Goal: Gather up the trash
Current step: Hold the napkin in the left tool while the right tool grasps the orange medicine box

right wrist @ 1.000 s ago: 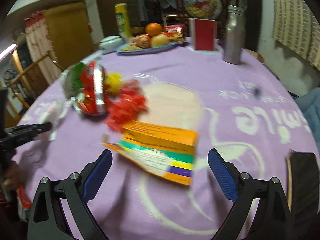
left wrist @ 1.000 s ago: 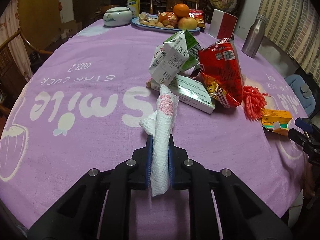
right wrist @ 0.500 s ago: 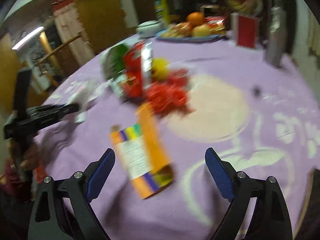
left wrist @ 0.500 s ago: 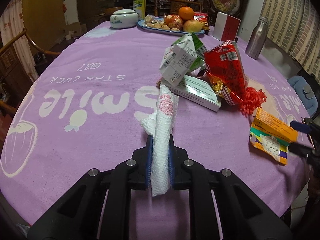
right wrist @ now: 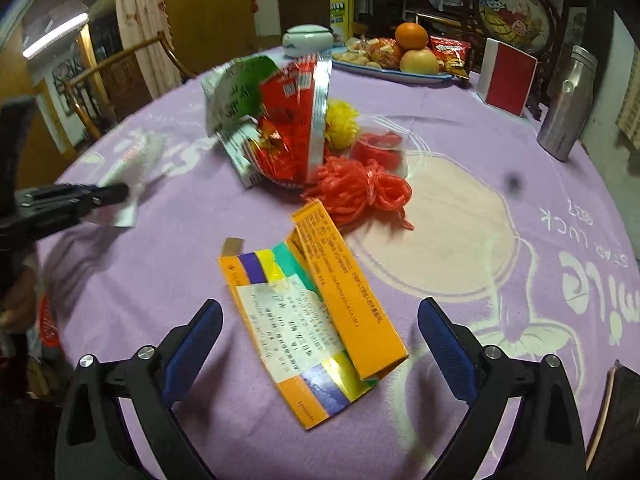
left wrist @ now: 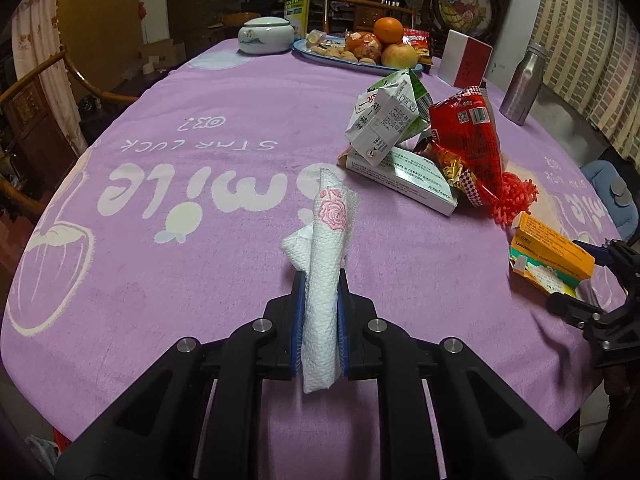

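My left gripper (left wrist: 320,280) is shut on a crumpled white paper towel (left wrist: 326,248) with a pink rose print, held above the purple tablecloth (left wrist: 168,184). My right gripper (right wrist: 320,316) is open, its jaws on either side of a torn orange box (right wrist: 316,312) lying flat on the cloth; the box also shows in the left wrist view (left wrist: 550,256). Further back lies a pile of trash: a green-white milk carton (left wrist: 386,116), a red snack bag (left wrist: 470,136), a flat white box (left wrist: 404,178) and red string (right wrist: 360,192). The left gripper shows in the right wrist view (right wrist: 120,192).
At the far side stand a blue fruit plate (left wrist: 360,50), a white lidded bowl (left wrist: 264,34), a red-white box (left wrist: 466,58) and a metal bottle (left wrist: 522,84). Wooden chairs stand at the left edge (left wrist: 36,92). A yellow pompom (right wrist: 340,122) lies by the pile.
My right gripper has swung around the orange box, which now lies lengthwise between its open jaws. My left gripper has drawn back slightly with the towel still held.
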A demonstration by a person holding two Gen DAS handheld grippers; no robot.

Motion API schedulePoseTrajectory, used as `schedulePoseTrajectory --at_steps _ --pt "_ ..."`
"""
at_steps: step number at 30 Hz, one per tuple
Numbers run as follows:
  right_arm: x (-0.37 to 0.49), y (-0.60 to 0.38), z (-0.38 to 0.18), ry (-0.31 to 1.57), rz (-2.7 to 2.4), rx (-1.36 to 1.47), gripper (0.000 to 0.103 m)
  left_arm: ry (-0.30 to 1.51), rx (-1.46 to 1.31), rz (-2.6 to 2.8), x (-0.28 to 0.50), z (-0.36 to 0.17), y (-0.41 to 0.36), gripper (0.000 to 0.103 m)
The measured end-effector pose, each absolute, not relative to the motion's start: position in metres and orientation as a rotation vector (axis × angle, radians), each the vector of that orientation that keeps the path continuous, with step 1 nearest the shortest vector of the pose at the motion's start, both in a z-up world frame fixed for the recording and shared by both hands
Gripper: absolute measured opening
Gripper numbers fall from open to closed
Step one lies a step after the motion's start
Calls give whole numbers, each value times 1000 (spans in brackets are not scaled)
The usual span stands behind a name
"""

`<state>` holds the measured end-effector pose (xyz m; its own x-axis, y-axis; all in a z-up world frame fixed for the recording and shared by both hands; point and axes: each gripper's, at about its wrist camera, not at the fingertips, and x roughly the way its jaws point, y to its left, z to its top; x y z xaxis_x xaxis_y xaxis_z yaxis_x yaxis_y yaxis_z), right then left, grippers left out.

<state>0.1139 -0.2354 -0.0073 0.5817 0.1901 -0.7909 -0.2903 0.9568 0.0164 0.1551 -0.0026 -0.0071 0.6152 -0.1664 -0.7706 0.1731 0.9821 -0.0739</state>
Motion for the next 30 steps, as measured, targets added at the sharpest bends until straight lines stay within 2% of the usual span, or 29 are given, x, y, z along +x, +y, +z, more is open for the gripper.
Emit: schedulePoseTrajectory --at_steps 21,30 --pt "116 -235 -12 925 248 -129 96 903 -22 -204 156 -14 6 16" --pt "117 -235 -13 927 243 -127 93 908 -28 -206 156 -15 8 16"
